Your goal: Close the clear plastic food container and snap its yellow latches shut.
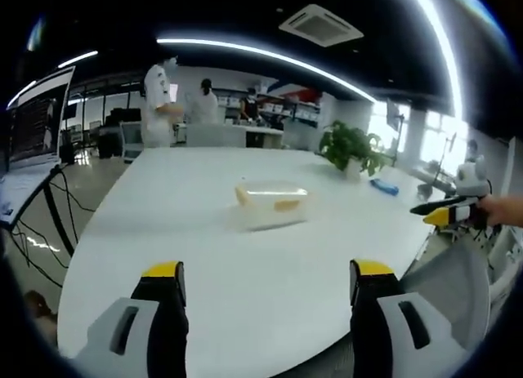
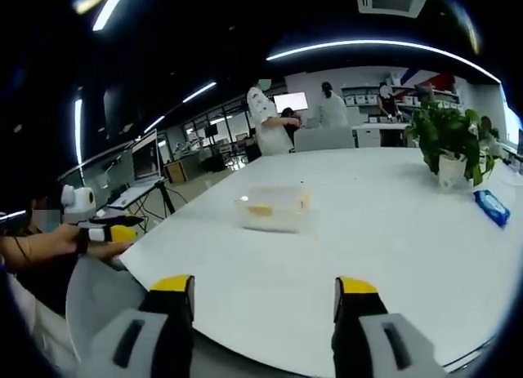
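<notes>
Container (image 1: 271, 202) mid-table, hand-held grippers apart.

Left gripper (image 1: 267, 282) and right gripper (image 2: 265, 295), jaws apart.

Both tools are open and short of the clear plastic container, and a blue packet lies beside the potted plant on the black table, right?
Not quite: the table is white, as the right gripper view shows. Everything else in your statement holds.
</notes>
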Tool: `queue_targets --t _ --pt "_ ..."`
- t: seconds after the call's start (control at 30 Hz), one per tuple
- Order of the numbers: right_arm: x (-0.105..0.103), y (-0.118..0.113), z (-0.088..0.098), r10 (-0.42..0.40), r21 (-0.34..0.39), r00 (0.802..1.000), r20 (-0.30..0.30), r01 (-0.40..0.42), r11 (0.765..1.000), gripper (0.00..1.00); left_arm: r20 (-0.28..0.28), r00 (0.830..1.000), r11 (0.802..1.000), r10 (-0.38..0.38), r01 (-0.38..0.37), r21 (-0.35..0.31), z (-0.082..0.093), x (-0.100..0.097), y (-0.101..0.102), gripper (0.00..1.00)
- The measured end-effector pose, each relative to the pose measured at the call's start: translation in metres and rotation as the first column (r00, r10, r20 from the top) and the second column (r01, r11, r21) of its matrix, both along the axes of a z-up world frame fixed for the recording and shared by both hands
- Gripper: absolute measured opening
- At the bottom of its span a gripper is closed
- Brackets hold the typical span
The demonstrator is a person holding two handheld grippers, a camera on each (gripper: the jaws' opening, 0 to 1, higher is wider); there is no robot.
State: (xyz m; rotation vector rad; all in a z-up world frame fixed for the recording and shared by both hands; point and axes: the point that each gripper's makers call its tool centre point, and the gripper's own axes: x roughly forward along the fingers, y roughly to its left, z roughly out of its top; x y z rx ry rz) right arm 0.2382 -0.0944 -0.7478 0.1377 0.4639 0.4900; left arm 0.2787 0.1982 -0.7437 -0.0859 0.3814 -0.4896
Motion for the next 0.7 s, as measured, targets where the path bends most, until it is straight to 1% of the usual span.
queue_targets --t 0.17,0.37,0.5,0.7 --pt "-0.003 0.003 0.001 0.0 0.011 1.0 -0.005 0.0 1.0 0.68 -0.012 1.0 1.0 -0.001 0.001 -0.007 -0.001 -0.003 0.001 0.79" --pt "-0.006 0.009 0.0 0.011 0.003 1.0 -0.01 -0.011 1.0 0.67 -0.008 1.0 1.0 -0.001 0.001 -0.016 -0.001 -0.004 0.003 0.78" --pt "-0.007 0.012 -0.001 0.012 0.003 1.0 -0.012 -0.012 1.0 0.67 0.003 1.0 1.0 -0.001 0.001 -0.013 0.001 -0.004 0.005 0.74" --pt "-0.008 0.016 0.0 0.013 0.0 1.0 -0.012 -0.013 1.0 0.67 0.004 1.0 0.999 -0.006 0.006 -0.031 0.001 -0.003 0.005 0.75"
